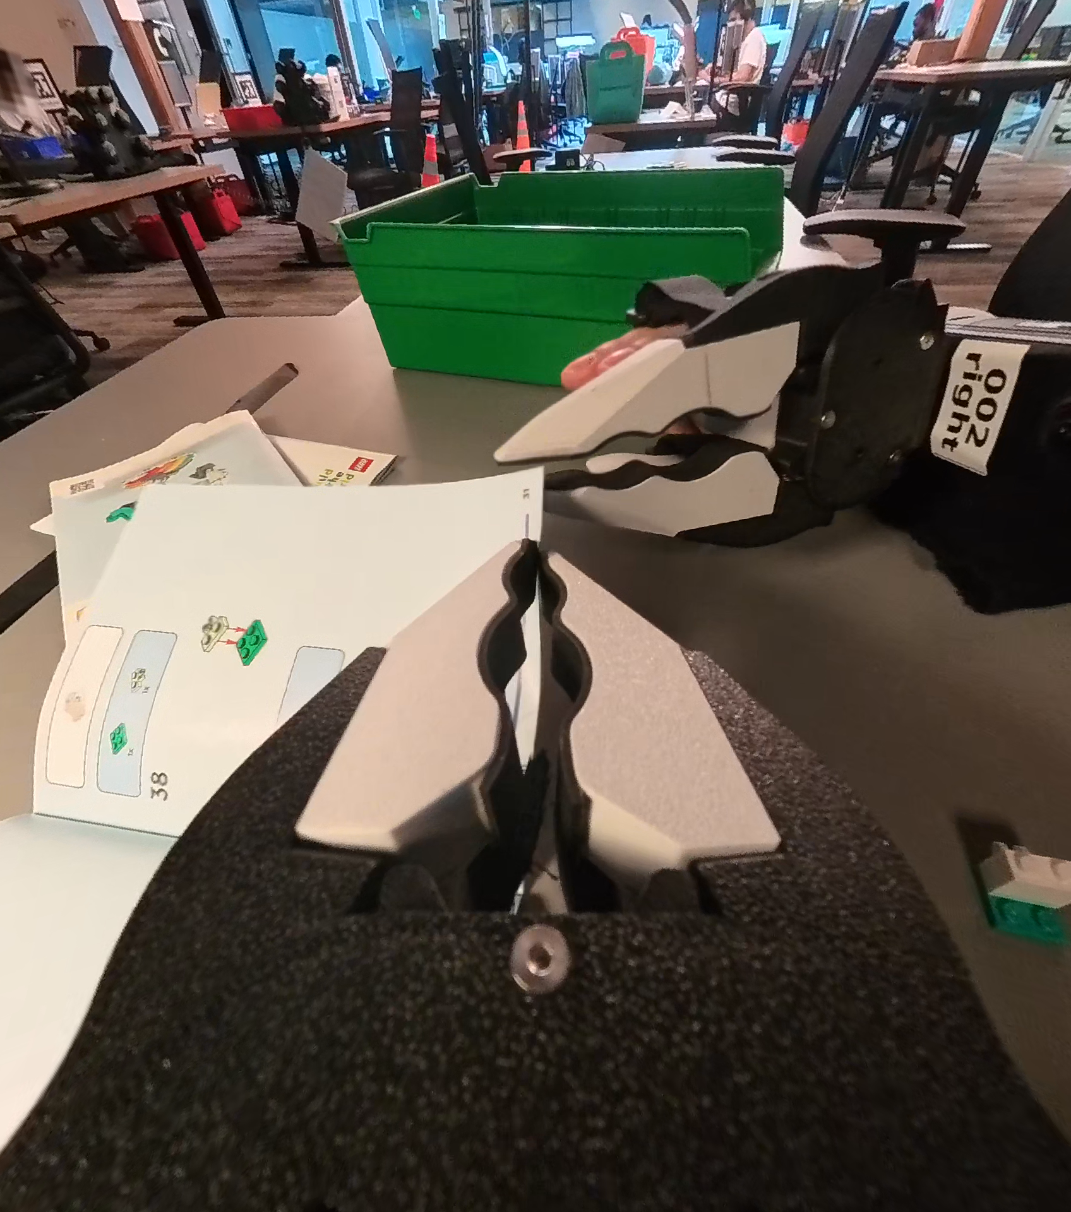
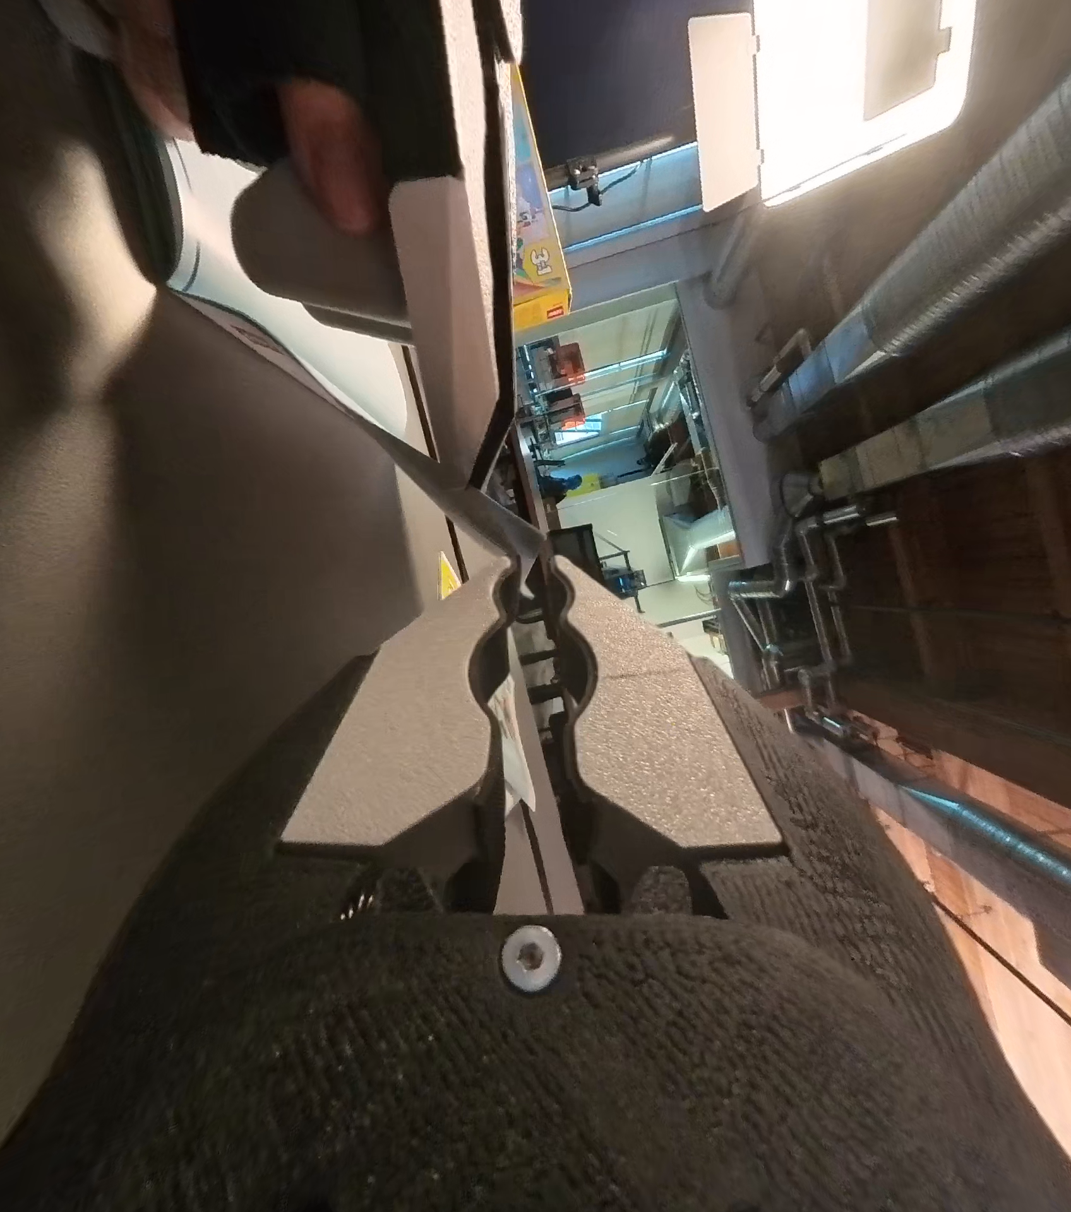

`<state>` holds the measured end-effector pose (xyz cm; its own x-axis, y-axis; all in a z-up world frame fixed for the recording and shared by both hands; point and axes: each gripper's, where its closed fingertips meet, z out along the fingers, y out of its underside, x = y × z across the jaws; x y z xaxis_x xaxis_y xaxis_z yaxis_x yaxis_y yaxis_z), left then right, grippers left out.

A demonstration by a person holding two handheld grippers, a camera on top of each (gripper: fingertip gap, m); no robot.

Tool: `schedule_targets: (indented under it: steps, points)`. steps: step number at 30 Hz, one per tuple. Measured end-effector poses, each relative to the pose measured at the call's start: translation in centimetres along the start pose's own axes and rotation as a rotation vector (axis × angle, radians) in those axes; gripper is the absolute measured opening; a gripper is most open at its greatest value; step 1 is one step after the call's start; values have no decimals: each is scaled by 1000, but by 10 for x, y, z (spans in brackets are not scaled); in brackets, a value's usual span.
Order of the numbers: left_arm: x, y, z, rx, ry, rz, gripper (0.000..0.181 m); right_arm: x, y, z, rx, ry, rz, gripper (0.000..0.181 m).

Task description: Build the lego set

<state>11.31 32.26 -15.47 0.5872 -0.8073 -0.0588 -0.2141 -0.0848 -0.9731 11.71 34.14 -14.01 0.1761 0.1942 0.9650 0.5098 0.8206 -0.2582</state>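
Observation:
The open instruction booklet (image 1: 297, 577) lies on the grey table (image 1: 815, 688). My left gripper (image 1: 534, 549) is shut on the right edge of one page and holds it raised and curved. My right gripper (image 1: 526, 469) lies on its side to the right, pointing left. Its jaws stand a narrow gap apart at the page's top right corner. In the right wrist view the page corner (image 2: 493, 518) reaches my right gripper (image 2: 533, 565). A small grey-on-green brick assembly (image 1: 1031, 885) sits on the table to the right of my left gripper.
A green plastic bin (image 1: 520, 295) stands at the back of the table. A second leaflet (image 1: 349, 462) lies behind the booklet. A yellow set box (image 2: 536, 216) shows in the right wrist view. Office chairs and desks stand beyond the table. My left and right fingertips are right by each other. The small grey-on-green brick assembly (image 1: 1031, 885) sits 15 cm or so from the ends of my left fingers.

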Motion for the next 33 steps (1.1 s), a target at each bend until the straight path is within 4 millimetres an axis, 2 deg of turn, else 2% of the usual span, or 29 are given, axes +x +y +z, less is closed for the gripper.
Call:
schedule_targets:
  steps: [4,21,33]
  points:
    - [-2,-1,-1,10,-5,-14,0,1,0,0,5,3,12,0]
    - [-2,-1,-1,11,0,-24,0,4,-4,-1,25,13,35,4]
    - [-2,0,0,0,2,-22,0,3,-7,0,36,3,36,0]
